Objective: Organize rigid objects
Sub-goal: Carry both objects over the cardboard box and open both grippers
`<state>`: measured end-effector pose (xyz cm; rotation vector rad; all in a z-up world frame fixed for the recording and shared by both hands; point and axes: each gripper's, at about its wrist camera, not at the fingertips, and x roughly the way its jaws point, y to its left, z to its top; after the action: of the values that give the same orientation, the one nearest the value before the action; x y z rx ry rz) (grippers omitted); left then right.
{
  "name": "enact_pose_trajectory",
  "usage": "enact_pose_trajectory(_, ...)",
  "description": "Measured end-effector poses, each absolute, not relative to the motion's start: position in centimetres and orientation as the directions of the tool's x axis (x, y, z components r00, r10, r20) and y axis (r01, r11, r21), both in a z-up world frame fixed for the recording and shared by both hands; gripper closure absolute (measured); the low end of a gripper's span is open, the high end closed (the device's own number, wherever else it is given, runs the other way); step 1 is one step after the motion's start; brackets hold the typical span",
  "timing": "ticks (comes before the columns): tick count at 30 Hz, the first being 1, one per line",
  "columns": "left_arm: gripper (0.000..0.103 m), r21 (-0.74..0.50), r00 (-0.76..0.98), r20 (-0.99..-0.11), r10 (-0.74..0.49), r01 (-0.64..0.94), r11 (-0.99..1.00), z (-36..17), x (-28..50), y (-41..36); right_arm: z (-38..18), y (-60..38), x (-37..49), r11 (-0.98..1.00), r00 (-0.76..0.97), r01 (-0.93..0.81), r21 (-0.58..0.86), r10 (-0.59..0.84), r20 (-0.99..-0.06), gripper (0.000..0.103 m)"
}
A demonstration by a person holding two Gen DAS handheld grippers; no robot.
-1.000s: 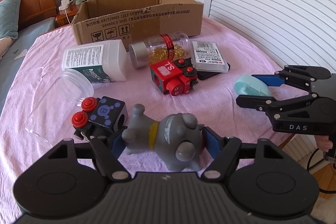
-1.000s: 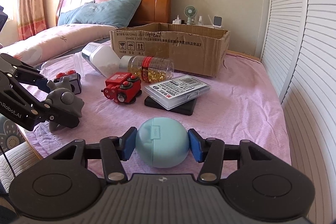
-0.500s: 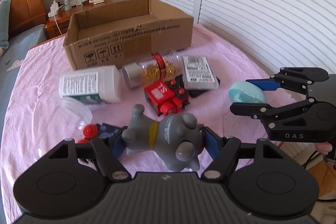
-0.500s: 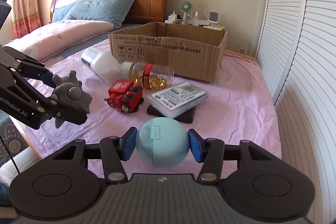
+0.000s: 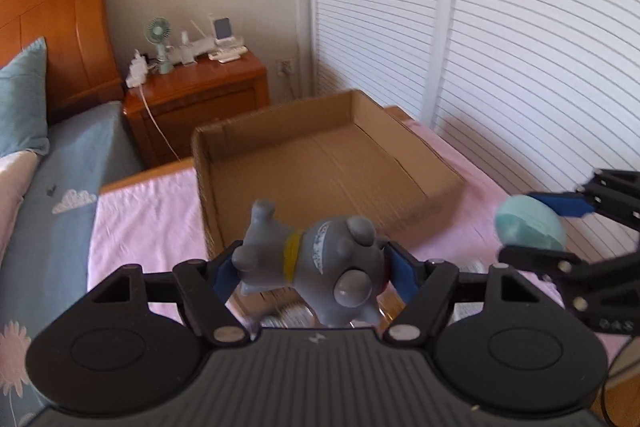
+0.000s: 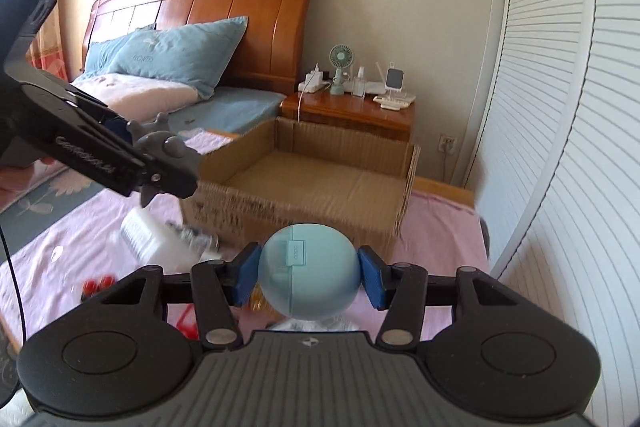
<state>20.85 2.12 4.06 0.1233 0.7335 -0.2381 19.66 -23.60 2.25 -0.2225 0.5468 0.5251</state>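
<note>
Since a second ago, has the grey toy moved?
Yes. The grey toy, clamped in the left gripper, has been lifted off the pink cloth and carried toward the cardboard box, which now sits just ahead of it.

A matt grey rubbery dog figurine (image 5: 320, 267) is showing a yellow painted collar. A smooth, satin pale-blue plastic case (image 6: 308, 281) is catching soft light. The corrugated cardboard box (image 5: 320, 163) is looking rough and dull. The wooden headboard (image 6: 224, 11) and nightstand (image 5: 200, 95) are gleaming with glossy varnish. Pink cloth (image 5: 140, 219) is covering the bed.
</note>
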Motion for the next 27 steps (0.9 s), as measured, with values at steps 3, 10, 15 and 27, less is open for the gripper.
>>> enact_pose_trajectory(3,0.029,0.018,0.706,-0.690,-0.161,0.239,0.971,3.7,24.6,2.4,2.9,-22.8,22.3,0.849,0.724,-0.526,-0.049,0.417,-0.549,0.045)
enact_pose_trajectory(10,0.029,-0.003,0.676,-0.727,-0.120,0.171,0.985,1.4,32.4,3.0,2.7,-21.4,27.5,0.859,0.716,-0.509,-0.054,0.388,-0.580,0.045)
enact_pose_trajectory(15,0.027,-0.040,0.681,-0.726,-0.098,0.100,0.994,0.1,35.6,3.8,1.9,-21.1,29.9,0.867,0.704,-0.496,-0.050,0.368,-0.608,0.045)
enact_pose_trajectory(27,0.017,-0.084,0.640,-0.750,-0.170,0.164,0.983,2.6,28.9,4.4,1.8,-19.9,34.1,0.866,0.651,-0.500,-0.012,0.367,-0.664,0.045)
